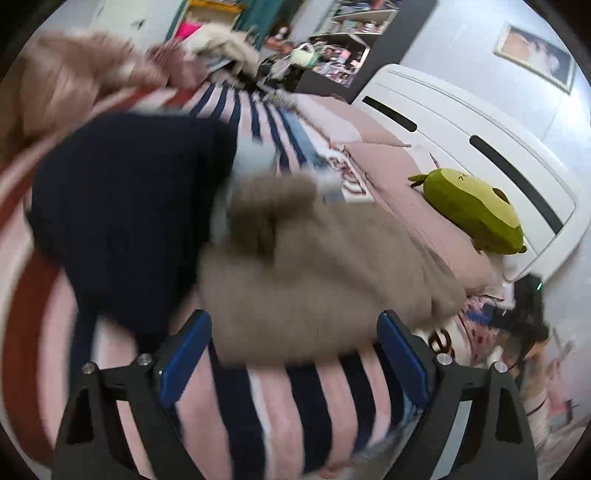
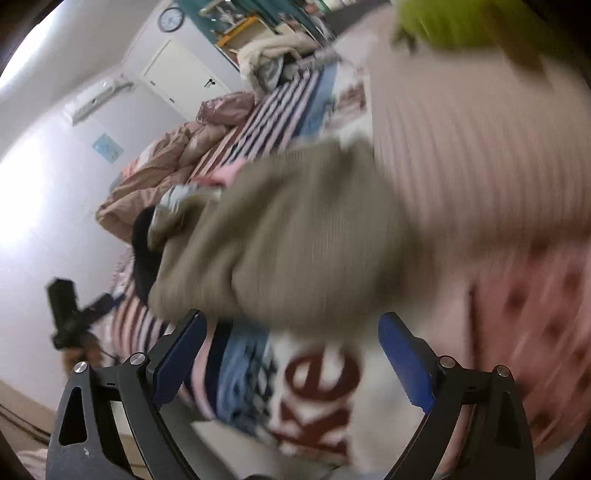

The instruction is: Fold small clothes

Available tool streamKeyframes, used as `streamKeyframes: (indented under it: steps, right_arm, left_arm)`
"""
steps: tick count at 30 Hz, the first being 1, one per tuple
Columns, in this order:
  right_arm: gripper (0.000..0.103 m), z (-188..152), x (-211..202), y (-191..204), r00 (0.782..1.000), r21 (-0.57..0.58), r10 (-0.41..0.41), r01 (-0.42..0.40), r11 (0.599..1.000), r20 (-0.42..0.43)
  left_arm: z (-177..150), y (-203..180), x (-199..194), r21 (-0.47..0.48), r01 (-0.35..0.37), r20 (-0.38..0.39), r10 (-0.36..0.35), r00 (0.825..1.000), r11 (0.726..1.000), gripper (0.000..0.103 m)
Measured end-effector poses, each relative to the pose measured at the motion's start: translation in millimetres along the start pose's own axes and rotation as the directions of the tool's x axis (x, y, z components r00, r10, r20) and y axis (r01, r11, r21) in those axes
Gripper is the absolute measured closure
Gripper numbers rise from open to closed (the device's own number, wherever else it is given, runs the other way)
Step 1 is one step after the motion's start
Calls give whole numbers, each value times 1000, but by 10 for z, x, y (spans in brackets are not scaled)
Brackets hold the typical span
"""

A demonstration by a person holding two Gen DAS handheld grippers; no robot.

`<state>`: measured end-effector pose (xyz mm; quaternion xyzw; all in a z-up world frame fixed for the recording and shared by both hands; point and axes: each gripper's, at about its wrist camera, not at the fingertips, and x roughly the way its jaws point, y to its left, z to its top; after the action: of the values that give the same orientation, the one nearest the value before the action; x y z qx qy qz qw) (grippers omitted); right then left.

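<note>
Right wrist: bedspread point(image 2: 317, 384) lettering "ke" (partial); both grippers wide, beige garment point(image 2: 280, 236) ahead.

A striped bedspread point(image 1: 258, 118) in pink, navy and white covers the bed, with a red band curving along the left side of the left wrist view. At right centre of that view a green avocado plush toy point(image 1: 476, 210) lies on a pink pillow point(image 1: 388, 162), just beside the white headboard point(image 1: 480, 140). A framed picture point(image 1: 535, 55) hangs on the wall at upper right, and cluttered shelves point(image 1: 340, 48) fill the upper middle. In the right wrist view, a round wall clock point(image 2: 171, 18) sits at top left above a white door point(image 2: 181, 77), with an air conditioner point(image 2: 98, 96) to its left. A crumpled pinkish-brown quilt point(image 2: 166, 162) lies at left centre.
</note>
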<state>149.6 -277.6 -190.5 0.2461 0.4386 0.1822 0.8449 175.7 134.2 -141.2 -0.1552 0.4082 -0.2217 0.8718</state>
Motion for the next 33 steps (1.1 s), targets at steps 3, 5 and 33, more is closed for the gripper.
streamKeyframes:
  steps: [3,5,33]
  right_arm:
    - [10,-285,266,-93,998,97,67,-65,993,-13]
    - [6,-344,354,-80,998,137,37,-45,990,59]
    - [74,-610,84,32,985,125,18,-40,991,173]
  left_arm:
    - [-307,78,241,-133,120,-19,-123,992,984,12]
    - [-406,31,432,-192,195,-25,-203,979,962,12]
    - [-899,-288,281,-237,136,83,-120,989,962,76]
